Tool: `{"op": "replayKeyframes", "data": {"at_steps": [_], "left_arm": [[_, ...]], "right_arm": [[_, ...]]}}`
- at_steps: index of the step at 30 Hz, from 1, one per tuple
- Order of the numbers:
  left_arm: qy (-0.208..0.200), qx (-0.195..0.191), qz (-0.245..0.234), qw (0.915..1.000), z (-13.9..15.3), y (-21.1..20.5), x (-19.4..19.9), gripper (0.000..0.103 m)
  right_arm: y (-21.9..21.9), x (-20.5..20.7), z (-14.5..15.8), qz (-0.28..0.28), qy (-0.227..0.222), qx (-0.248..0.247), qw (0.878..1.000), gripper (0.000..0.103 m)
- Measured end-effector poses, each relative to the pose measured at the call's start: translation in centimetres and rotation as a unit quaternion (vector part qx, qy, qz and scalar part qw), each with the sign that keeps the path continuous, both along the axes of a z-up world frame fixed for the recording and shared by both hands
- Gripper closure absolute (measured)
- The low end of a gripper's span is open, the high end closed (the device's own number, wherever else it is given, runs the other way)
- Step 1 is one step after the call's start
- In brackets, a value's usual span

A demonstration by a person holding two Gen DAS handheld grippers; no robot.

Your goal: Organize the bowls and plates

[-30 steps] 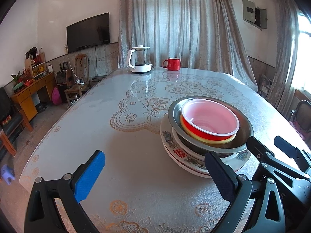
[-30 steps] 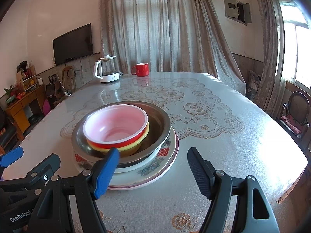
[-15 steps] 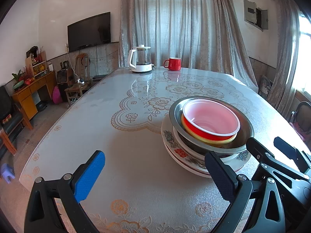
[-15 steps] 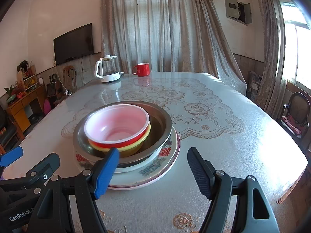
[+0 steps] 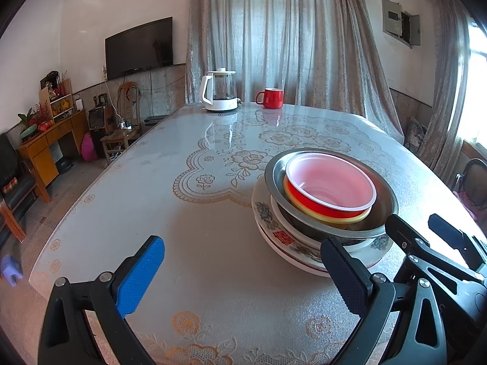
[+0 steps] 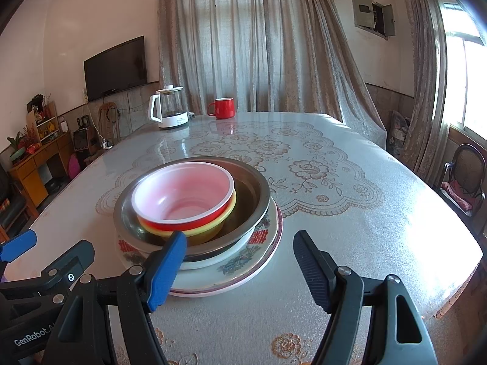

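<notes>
One stack of dishes stands on the table. A red bowl (image 5: pixel 330 188) (image 6: pixel 182 197) nests in a yellow bowl (image 6: pixel 213 228), inside a steel basin (image 5: pixel 383 213) (image 6: pixel 252 194), on a white bowl and patterned plates (image 5: pixel 274 231) (image 6: pixel 252 261). My left gripper (image 5: pixel 240 270) is open and empty, low over the table, left of the stack. My right gripper (image 6: pixel 240 267) is open and empty, just in front of the stack's near right rim. Each gripper shows at the edge of the other's view.
A white kettle (image 5: pixel 220 91) (image 6: pixel 169 111) and a red mug (image 5: pixel 271 98) (image 6: pixel 222 108) stand at the far end of the lace-patterned table (image 5: pixel 182 213). A chair (image 6: pixel 465 176) stands to the right. Furniture lines the left wall.
Both views have shifted very slightly toward the stack. Both grippers stay open and empty, and the dishes have not moved.
</notes>
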State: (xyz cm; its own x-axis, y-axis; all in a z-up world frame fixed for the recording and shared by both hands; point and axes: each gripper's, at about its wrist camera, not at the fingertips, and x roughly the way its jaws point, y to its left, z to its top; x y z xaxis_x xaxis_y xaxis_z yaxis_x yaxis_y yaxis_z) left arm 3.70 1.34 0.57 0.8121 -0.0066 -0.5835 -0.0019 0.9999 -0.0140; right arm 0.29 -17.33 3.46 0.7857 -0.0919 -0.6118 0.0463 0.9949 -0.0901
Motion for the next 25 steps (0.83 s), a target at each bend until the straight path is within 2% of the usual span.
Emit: {"op": "replayKeyframes", "data": {"at_steps": [16,21,25], "left_arm": [[0.004,-0.005,-0.003,1.0,-0.02,-0.13,0.11,0.0],[-0.02,0.007,0.004,0.9998,0.06,-0.33,-0.16,0.0],[-0.008,-0.007,-0.001,0.9999,-0.11,0.0,0.26,0.0]], "right_arm": [[-0.2,-0.14,-0.3,-0.001,0.002,0.001,1.0,0.029],[-0.32,-0.03,-0.46,-0.001,0.004,0.002,1.0,0.029],[-0.44,-0.02,-0.55,-0.001,0.005,0.003,1.0,0.029]]}}
